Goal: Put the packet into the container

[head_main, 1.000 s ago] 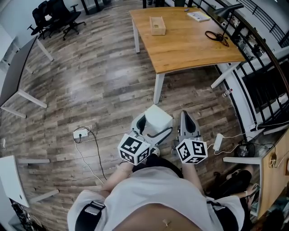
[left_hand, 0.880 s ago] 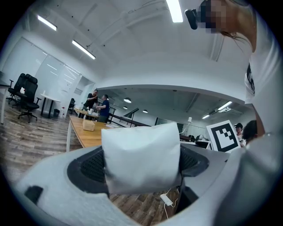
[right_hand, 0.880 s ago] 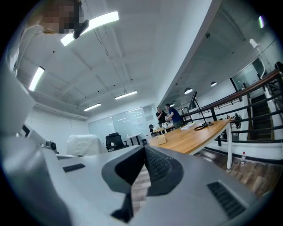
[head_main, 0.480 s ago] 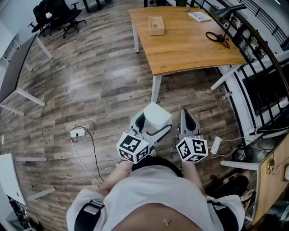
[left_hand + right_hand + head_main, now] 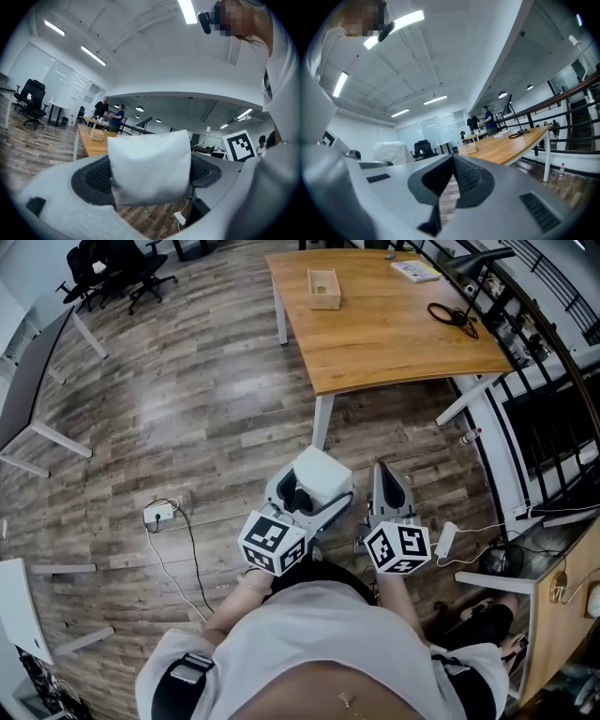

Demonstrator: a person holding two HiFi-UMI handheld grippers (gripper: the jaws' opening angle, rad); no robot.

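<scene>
My left gripper (image 5: 314, 487) is shut on a white pillow-shaped packet (image 5: 322, 474), held at waist height over the wood floor. In the left gripper view the packet (image 5: 150, 166) fills the gap between the jaws of that gripper (image 5: 151, 174). A small open wooden box, the container (image 5: 323, 289), stands on the far left part of the wooden table (image 5: 394, 343), well ahead of both grippers. My right gripper (image 5: 389, 487) is just right of the packet, shut and holding nothing (image 5: 452, 177). The right gripper view shows the packet (image 5: 391, 152) at the left and the container (image 5: 468, 148) on the table.
On the table lie a black coiled cable (image 5: 450, 315) and a booklet (image 5: 414, 271). A power strip (image 5: 157, 515) with a cord lies on the floor at the left. Office chairs (image 5: 122, 268) stand far left, a dark railing (image 5: 525, 324) runs along the right. Two people stand beyond the table (image 5: 108, 114).
The whole view has crept toward the table, and both grippers sit slightly higher in the frame. The left gripper still holds the packet; the right stays shut.
</scene>
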